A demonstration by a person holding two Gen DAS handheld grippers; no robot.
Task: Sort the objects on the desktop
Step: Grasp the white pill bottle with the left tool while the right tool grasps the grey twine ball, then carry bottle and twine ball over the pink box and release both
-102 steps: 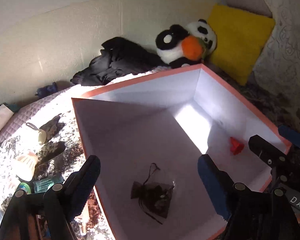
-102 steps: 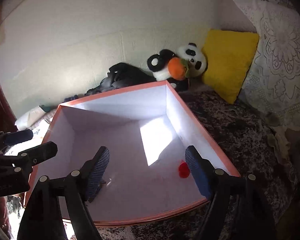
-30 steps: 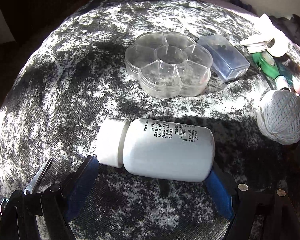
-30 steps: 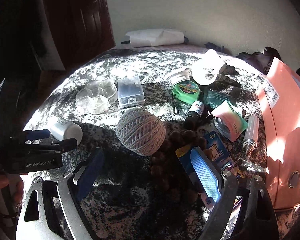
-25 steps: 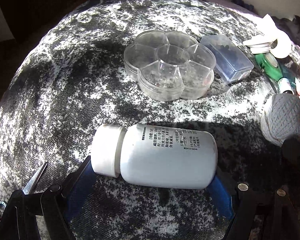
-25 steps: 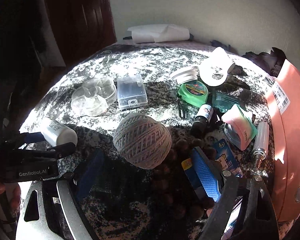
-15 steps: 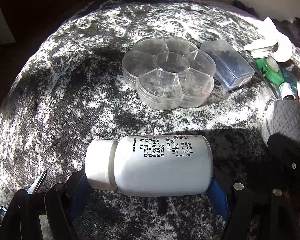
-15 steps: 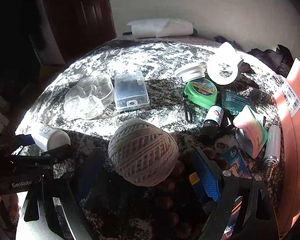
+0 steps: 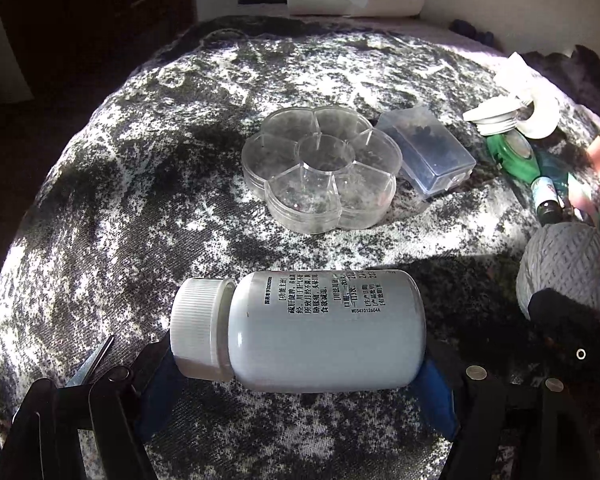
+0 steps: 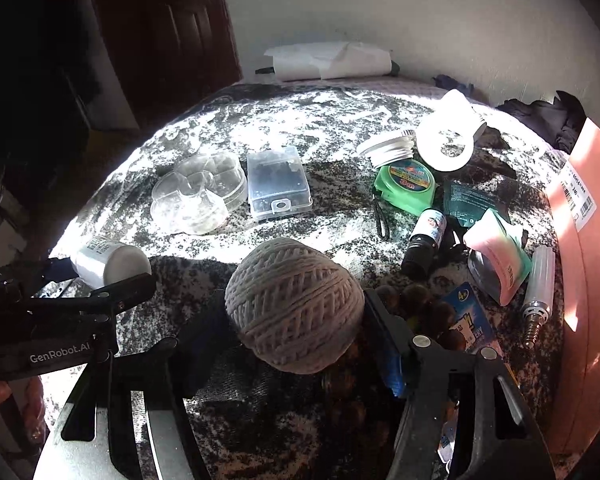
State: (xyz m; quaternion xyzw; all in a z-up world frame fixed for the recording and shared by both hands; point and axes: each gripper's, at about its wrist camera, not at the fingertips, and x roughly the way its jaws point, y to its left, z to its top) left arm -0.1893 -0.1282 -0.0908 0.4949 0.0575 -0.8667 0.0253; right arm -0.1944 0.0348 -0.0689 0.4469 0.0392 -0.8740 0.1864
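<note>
The pick-up step is in hand: the left gripper (image 9: 296, 384) is clamped end to end on the one white bottle (image 9: 300, 330) over the mottled bed cover (image 9: 140, 184), and the right gripper (image 10: 296, 344), jaws just closing, hugs the one twine ball (image 10: 294, 306). To their right lie one flower-shaped clear tray (image 10: 198, 192), one clear case (image 10: 278, 188) and one green tape measure (image 10: 406, 184). Next, I judge, both loads must be carried to the pink box (image 10: 584, 264) at far right.

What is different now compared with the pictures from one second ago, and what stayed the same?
The left gripper has clamped the white bottle end to end and lifted it slightly. The right gripper moved onto the twine ball, its jaws just closing around it. The flower-shaped box and the clear case stayed put.
</note>
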